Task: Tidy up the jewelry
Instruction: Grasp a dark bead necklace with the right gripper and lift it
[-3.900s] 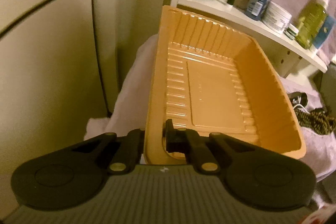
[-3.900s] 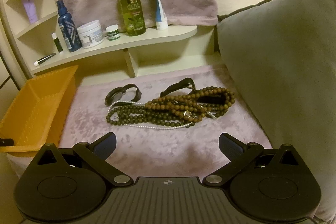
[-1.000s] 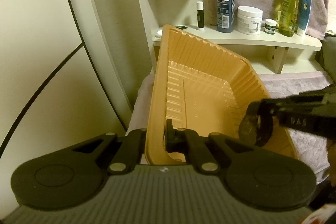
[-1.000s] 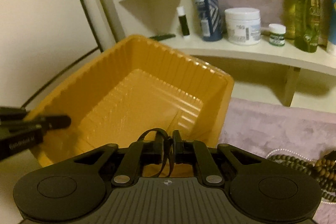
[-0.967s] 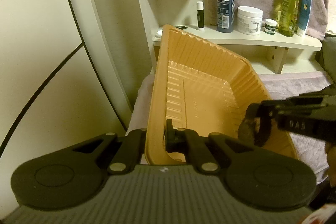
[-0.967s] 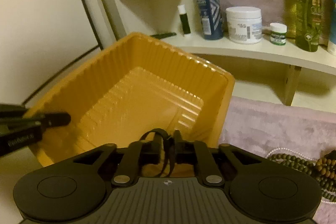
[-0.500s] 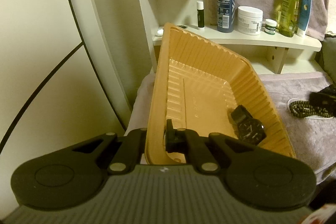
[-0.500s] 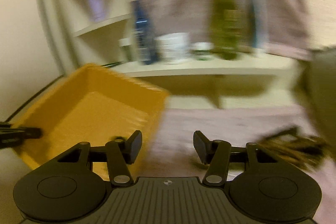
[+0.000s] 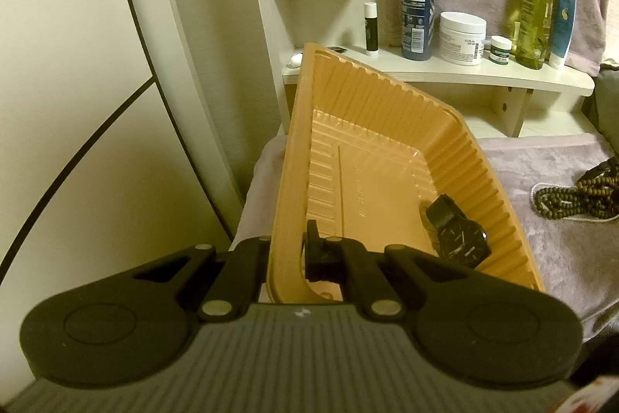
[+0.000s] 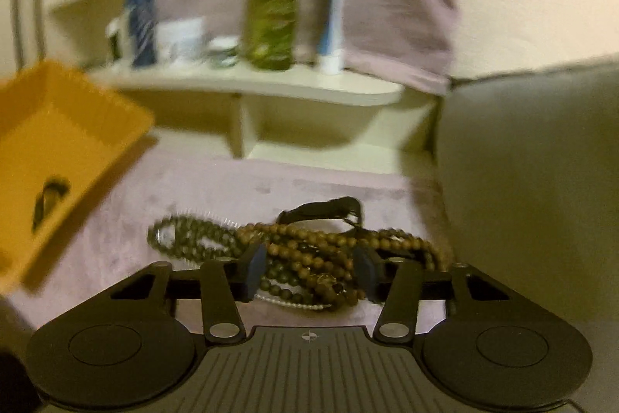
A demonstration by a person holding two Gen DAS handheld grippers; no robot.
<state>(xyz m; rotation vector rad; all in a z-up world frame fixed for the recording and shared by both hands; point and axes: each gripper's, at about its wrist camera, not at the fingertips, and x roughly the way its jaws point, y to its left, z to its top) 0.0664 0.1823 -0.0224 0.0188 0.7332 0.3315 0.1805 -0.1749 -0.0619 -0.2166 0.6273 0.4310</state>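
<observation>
My left gripper (image 9: 288, 254) is shut on the near rim of an orange plastic tray (image 9: 294, 157) and holds it tilted. A black wristwatch (image 9: 460, 239) lies inside the tray at its lower right; it shows as a dark blur in the right wrist view (image 10: 48, 198). My right gripper (image 10: 309, 271) is open and empty, just above a pile of brown bead necklaces (image 10: 309, 250) on the pink cloth. A second black watch strap (image 10: 329, 209) lies behind the beads. A white pearl strand (image 10: 294, 302) runs under them. The beads also show in the left wrist view (image 9: 580, 194).
A cream shelf (image 9: 445, 72) behind holds a blue spray bottle (image 9: 418, 6), a white jar (image 9: 462, 37), a green oil bottle (image 10: 272, 14) and tubes. A grey cushion (image 10: 534, 161) stands at the right. A cream wall panel (image 9: 77, 64) is at the left.
My right gripper let the black watch go into the tray, opened, and swung right to the bead pile. My left gripper kept its hold on the tray.
</observation>
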